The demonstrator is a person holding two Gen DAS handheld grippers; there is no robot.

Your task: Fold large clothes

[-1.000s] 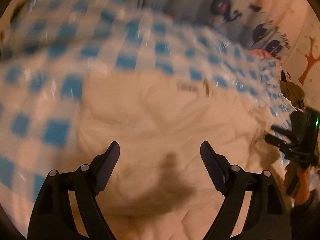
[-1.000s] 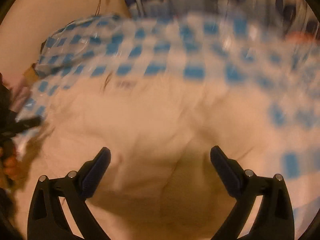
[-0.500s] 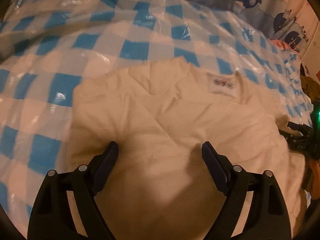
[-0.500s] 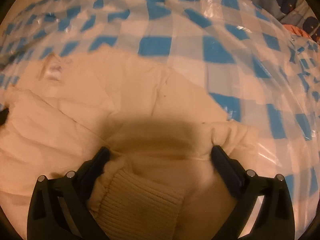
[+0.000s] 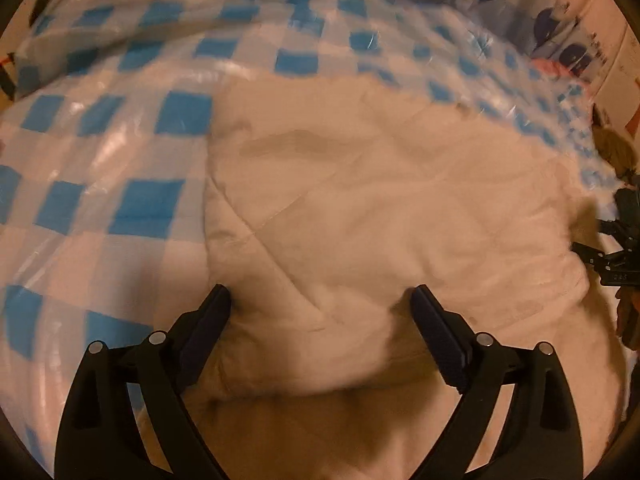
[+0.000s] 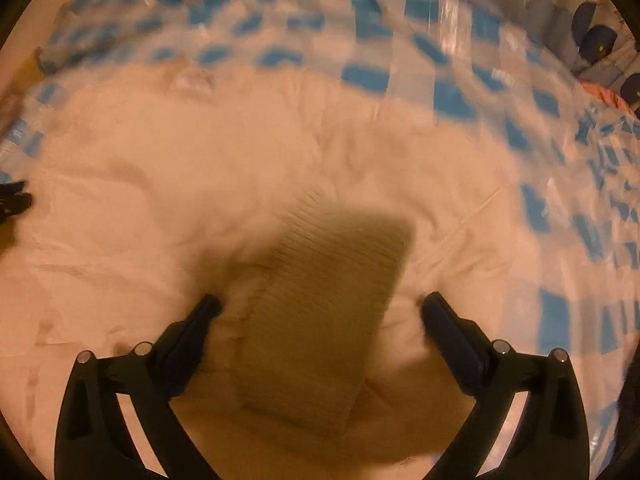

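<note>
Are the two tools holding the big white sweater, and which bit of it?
Neither grips it. The left tool and right tool are both open, with folds of the cream sweater bulging between their fingers; the ribbed cuff lies between the right one's.

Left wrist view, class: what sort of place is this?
Probably a child's bedroom: a cream garment lies on a blue-and-white checked cover, seemingly a bed, with whale-print fabric behind it.

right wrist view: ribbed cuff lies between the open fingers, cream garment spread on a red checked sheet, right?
Not quite: the sheet is blue checked, not red, as the right wrist view shows. The rest holds: the ribbed cuff lies between the open right gripper's fingers, on the cream garment.
</note>
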